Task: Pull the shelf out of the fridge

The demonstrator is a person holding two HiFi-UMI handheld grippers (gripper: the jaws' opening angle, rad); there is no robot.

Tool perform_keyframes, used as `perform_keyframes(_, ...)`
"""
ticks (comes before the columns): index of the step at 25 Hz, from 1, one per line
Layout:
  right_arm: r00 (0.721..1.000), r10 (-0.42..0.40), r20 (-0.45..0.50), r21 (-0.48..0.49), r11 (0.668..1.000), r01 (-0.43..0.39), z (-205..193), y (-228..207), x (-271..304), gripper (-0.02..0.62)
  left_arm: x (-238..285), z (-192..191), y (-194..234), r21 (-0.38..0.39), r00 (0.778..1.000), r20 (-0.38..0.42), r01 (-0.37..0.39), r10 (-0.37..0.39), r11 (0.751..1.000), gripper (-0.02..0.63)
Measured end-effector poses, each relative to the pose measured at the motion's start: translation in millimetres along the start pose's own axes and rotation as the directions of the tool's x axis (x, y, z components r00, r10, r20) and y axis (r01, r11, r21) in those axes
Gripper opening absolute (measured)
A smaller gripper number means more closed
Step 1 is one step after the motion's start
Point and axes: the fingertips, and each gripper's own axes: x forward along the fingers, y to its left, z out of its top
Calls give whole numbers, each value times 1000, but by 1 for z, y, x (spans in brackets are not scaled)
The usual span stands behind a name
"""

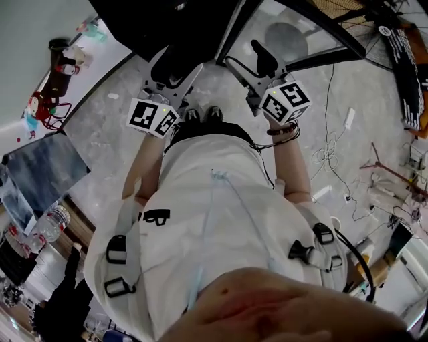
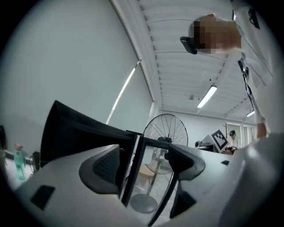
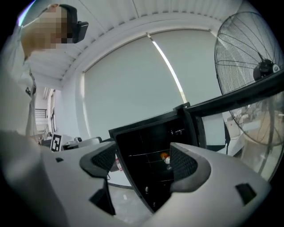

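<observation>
The black fridge [image 1: 154, 20] stands open in front of the person, its glass door [image 1: 281, 33] swung out to the right. In the right gripper view its dark inside [image 3: 151, 177] shows thin wire shelves [image 3: 146, 153] with a small orange thing [image 3: 164, 156] on one. My right gripper [image 3: 144, 163] is open and short of the fridge, touching nothing. My left gripper [image 2: 144, 165] is also open, and the door's front edge [image 2: 133, 168] shows between its jaws, farther off. In the head view the left gripper [image 1: 168, 72] and right gripper [image 1: 259, 61] hover near the fridge's front.
A standing fan [image 2: 166, 133] is behind the glass door, also seen as the fan [image 3: 248, 48] at upper right. Cables [image 1: 328, 147] and clutter lie on the floor to the right. A table with bottles [image 1: 53, 224] is at the left.
</observation>
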Motion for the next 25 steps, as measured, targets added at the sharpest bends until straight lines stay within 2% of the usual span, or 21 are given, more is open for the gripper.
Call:
perform_keyframes(4,999,29,44,192,981,-37,-1,-15,12,365,4,-8,10,-181,999,41,-14,21,983,339)
perform_keyframes(9,995,34,93,400,914,-68,-3,-34,15,365,4,-21,19,-375,996,65,-25,53,927,336)
perform_keyframes(12,994,29,109,493,866,-80,-8,-43,21,365,6,-24,32,-489,993,99,-13,70,872,336)
perform_keyframes(16,996,34,77,530,845,-69,-22,-48,35,365,9,-35,53,-616,984,131,-16,121,788,336)
perform_keyframes(20,993,57,99,616,780,-106,-28,-51,58,365,13,-49,74,-745,966,179,8,189,667,336)
perform_keyframes(22,993,68,101,616,779,-116,-31,-54,72,365,17,-53,83,-785,955,205,28,216,619,336)
perform_keyframes(23,993,66,93,617,779,-109,-34,-57,78,364,18,-55,87,-799,950,211,33,228,601,336)
perform_keyframes(25,995,54,81,646,758,-94,-43,-65,88,365,20,-60,92,-814,946,213,32,246,580,336)
